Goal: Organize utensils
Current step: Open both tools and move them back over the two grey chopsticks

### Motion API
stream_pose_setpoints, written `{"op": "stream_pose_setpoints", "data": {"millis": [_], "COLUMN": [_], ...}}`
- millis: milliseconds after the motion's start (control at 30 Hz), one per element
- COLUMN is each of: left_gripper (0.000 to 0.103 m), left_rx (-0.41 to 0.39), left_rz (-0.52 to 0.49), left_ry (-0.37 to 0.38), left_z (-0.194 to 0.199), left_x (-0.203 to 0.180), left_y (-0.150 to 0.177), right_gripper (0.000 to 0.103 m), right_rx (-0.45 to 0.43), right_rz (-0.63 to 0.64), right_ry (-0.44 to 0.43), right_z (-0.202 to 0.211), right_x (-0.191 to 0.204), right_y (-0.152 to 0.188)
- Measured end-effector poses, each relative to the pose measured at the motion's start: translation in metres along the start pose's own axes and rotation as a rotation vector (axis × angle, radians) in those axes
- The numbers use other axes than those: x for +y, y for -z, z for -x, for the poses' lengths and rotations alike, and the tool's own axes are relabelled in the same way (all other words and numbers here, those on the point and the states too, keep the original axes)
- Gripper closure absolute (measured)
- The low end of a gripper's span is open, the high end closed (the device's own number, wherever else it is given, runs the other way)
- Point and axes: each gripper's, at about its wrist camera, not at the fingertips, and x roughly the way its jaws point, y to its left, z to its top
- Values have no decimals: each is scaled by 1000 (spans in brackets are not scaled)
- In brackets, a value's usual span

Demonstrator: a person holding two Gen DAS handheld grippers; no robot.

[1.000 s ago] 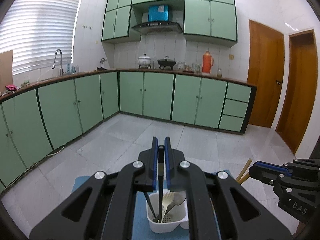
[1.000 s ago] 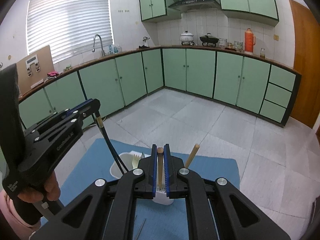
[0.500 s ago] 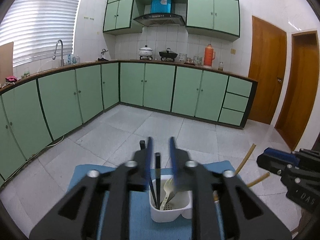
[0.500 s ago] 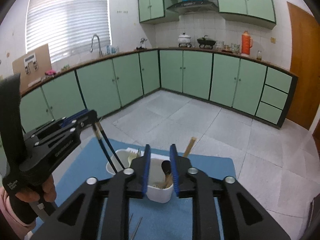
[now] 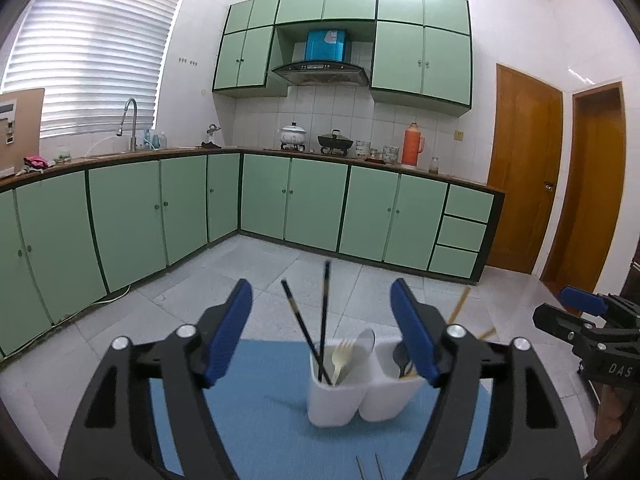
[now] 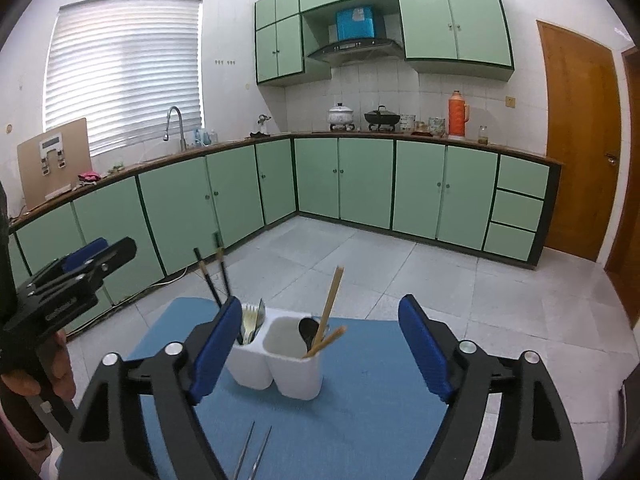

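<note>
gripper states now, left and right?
left gripper: open, holding nothing.
right gripper: open, holding nothing.

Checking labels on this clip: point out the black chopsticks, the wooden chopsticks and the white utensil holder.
black chopsticks [image 5: 324, 312], left wrist view, mid-shaft
wooden chopsticks [image 6: 330, 304], right wrist view, upright stick's shaft
white utensil holder [image 6: 298, 380], right wrist view, front wall

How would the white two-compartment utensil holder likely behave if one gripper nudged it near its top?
The white holder looks like thin plastic, so probably light. Tall black chopsticks and wooden chopsticks stand well above its rim, so it may tip. On the blue mat it might slide less.
</note>
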Motion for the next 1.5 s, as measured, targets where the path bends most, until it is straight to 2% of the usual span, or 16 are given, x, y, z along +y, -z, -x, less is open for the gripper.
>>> {"op": "stream_pose_setpoints", "data": {"millis": [167, 267, 467, 833, 1133, 1400, 1500], "left_gripper": [24, 22, 21, 21, 21, 24, 24], "left_rx": [31, 60, 143, 319, 395, 445, 453], "left_rz": [-9, -15, -27, -27, -39, -27, -24], "left_ry": [-4, -7, -20, -38, -45, -67, -73], "left_z": [29, 42, 67, 87, 104, 112, 113], "left_x": [1, 2, 3, 12, 15, 27, 27], "left_y": [31, 50, 99, 183, 224, 243, 245], "right_gripper": [13, 11, 11, 12, 31, 60, 66], "right_rx": [-11, -2, 60, 190, 233, 266, 287], "right_rz": [-14, -17, -30, -91, -94, -107, -95], "right_ry": [-6, 2, 12, 12, 26, 0, -20], "right_z": [25, 35, 46, 51, 58, 64, 65], "right_x": [7, 11, 21, 35, 55, 69, 79], "right_y": [29, 51, 101, 188, 236, 265, 276]}}
